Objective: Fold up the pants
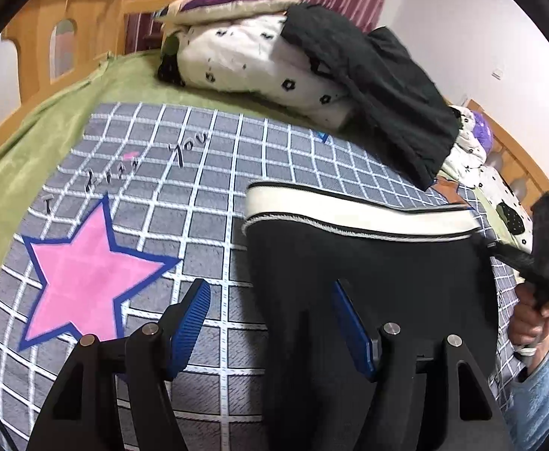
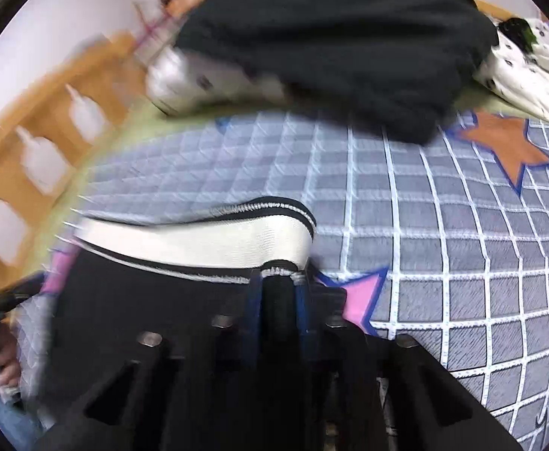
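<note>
Black pants (image 1: 368, 282) with a white, black-edged waistband (image 1: 349, 214) lie on a grey checked blanket (image 1: 199, 173). My left gripper (image 1: 270, 300) is open above the blanket; its right finger is over the pants' left edge and its left finger over bare blanket. In the right wrist view the pants (image 2: 143, 300) and waistband (image 2: 207, 240) are blurred by motion. My right gripper (image 2: 278, 282) is shut on the pants just below the waistband's corner. It also shows in the left wrist view (image 1: 499, 250), held by a hand at the pants' right side.
A pile of white patterned bedding (image 1: 259, 60) with a black garment (image 1: 379, 82) draped over it sits at the back. Green sheet (image 1: 30, 143) and a wooden bed rail (image 1: 49, 37) lie at left. A pink star (image 1: 83, 274) and an orange star (image 2: 507, 146) mark the blanket.
</note>
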Demonstrator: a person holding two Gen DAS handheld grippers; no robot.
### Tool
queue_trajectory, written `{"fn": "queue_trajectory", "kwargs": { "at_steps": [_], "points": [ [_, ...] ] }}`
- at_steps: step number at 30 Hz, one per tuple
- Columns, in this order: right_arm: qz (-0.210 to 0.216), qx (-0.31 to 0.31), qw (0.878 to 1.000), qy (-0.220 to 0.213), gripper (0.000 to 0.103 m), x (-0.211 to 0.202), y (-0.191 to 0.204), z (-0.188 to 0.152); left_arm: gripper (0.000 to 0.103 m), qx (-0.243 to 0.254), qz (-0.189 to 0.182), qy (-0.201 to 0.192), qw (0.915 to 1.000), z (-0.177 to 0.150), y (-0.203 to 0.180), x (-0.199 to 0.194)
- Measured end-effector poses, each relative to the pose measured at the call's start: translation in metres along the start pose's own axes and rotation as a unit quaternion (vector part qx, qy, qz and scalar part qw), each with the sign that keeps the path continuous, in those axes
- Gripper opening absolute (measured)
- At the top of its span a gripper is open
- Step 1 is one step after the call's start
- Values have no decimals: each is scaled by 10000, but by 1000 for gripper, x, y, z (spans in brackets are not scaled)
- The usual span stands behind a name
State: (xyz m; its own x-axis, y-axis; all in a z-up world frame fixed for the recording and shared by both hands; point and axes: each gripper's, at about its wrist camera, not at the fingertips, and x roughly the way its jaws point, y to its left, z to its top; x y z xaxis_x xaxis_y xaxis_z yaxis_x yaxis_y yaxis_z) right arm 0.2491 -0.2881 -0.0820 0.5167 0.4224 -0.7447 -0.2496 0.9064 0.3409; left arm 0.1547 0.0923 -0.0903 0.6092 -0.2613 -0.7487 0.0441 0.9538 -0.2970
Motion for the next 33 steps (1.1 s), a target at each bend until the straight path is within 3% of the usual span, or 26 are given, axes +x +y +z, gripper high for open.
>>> {"fn": "queue_trajectory", "kwargs": {
  "at_steps": [1,2,4,5,8,11,14,17,19,21,33],
  "points": [
    [315,230,9991,-145,14,-14,-10,-4,65,68,-21,-47,10000,-1,-1,-2],
    [225,290,9992,-135,14,-17,-14,-8,65,125,-55,-71,9999,-2,-3,-1],
    [-475,84,9986,236,17,8,-19,-22,65,204,-30,-48,9998,0,-11,7],
    [-632,38,9974,340,18,18,-21,-25,65,238,29,-27,9997,2,-16,10],
    [-807,-14,9965,235,28,6,-14,-15,65,470,-78,-199,9987,10,-36,11],
    [-915,-312,9947,-337,30,-22,11,-4,65,706,-69,-364,9968,29,-59,21],
    [-852,-791,9926,-349,30,-8,37,2,65,887,185,-171,9957,42,-73,54],
    [-1194,-998,9878,30,29,45,30,-7,65,904,376,451,9942,38,-65,104],
    [-1051,-980,9895,-178,29,49,18,-11,67,968,318,259,9945,30,-61,110],
    [-912,-744,9930,-51,29,50,9,-4,67,986,334,212,9943,29,-62,109],
    [-1086,-886,9901,-87,29,51,21,-4,67,928,366,161,9949,24,-65,107]
  ]
}}
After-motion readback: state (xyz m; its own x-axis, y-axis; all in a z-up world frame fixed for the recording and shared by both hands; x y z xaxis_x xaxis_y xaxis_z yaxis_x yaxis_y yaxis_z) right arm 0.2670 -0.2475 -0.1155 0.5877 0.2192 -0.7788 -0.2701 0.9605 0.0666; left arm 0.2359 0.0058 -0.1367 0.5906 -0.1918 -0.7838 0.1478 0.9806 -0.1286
